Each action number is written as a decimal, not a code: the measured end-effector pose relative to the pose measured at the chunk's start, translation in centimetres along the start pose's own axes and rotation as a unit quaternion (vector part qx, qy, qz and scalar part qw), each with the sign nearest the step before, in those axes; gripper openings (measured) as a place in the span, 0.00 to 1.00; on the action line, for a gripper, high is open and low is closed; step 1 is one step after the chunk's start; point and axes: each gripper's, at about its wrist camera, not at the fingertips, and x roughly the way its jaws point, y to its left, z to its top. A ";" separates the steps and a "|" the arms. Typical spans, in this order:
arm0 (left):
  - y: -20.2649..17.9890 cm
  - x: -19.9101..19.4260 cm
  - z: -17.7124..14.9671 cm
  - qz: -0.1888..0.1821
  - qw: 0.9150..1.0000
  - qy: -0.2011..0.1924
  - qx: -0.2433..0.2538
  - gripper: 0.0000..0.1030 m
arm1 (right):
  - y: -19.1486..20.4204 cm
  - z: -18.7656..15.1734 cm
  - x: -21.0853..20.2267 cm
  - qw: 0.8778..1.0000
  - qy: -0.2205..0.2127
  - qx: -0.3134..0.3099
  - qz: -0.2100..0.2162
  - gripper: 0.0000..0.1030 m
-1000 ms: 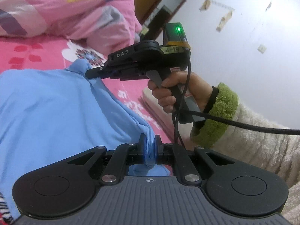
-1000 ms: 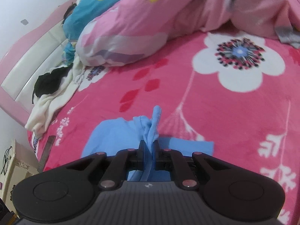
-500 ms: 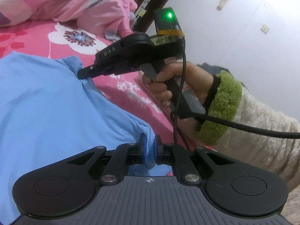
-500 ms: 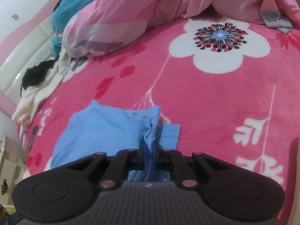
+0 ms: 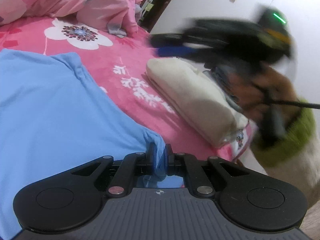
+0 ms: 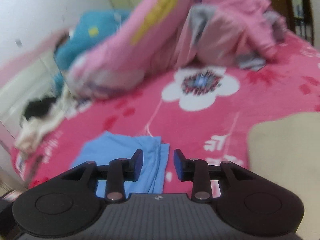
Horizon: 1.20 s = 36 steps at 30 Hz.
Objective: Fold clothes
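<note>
Blue cotton dominates both views: one blue garment [image 5: 52, 108] lies spread on the pink floral blanket [image 5: 128, 60], filling the left wrist view from 9 o'clock down to 6 o'clock. Two grippers show. The left gripper [image 5: 159, 158] is clamped on a bunched edge of the blue garment, the fabric pinched between its pads at the bottom centre. The right gripper [image 6: 158, 163] has its jaws opening; a folded, layered edge of the garment lies on the blanket below the gap, and the pads do not press on it. In the left wrist view that same gripper appears at 2 o'clock as a dark smear with a green light, held by a hand [image 5: 266, 92] in a green cuff [image 5: 288, 138]; motion blur hides its fingertips.

One cream folded cloth [image 5: 192, 100] rests at 3 o'clock beside the garment, apart from it. One crumpled pink quilt [image 5: 80, 0] is heaped at 12 o'clock. A teal pillow [image 6: 88, 36] and a black-and-white heap [image 6: 38, 116] at 9 to 10 o'clock in the right wrist view are too blurred to identify further. The garment looks smooth across its middle, creased near the held corner.
</note>
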 end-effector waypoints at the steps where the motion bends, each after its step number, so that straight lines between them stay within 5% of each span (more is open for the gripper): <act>1: -0.1 0.1 0.1 -0.001 1.000 0.002 0.001 0.06 | -0.5 -0.9 -1.8 1.000 -0.012 0.017 -0.002 0.37; 7: -0.2 1.7 0.1 0.012 0.999 0.030 -0.007 0.09 | -4.2 -7.8 -7.5 0.991 -0.029 0.125 -0.049 0.40; 11: 0.0 1.9 0.0 -0.013 0.997 0.038 -0.060 0.36 | -5.6 -12.1 -8.2 0.979 -0.044 0.199 -0.018 0.37; 16: -1.7 -1.9 -0.1 -0.047 0.998 0.005 -0.041 0.54 | -4.4 -13.7 -6.9 0.975 -0.040 0.218 0.001 0.40; 21: -2.6 -7.7 -2.0 0.032 0.999 -0.009 0.041 0.57 | -3.3 -13.9 -4.5 0.968 -0.018 0.243 0.061 0.39; 28: -1.0 -13.3 -5.9 0.193 0.978 -0.014 0.081 0.57 | -1.7 -14.3 -2.7 0.962 0.011 0.262 0.075 0.38; 36: -0.1 -13.8 -8.1 0.226 0.971 -0.014 0.078 0.57 | 0.3 -14.0 -3.0 0.968 0.015 0.244 0.049 0.38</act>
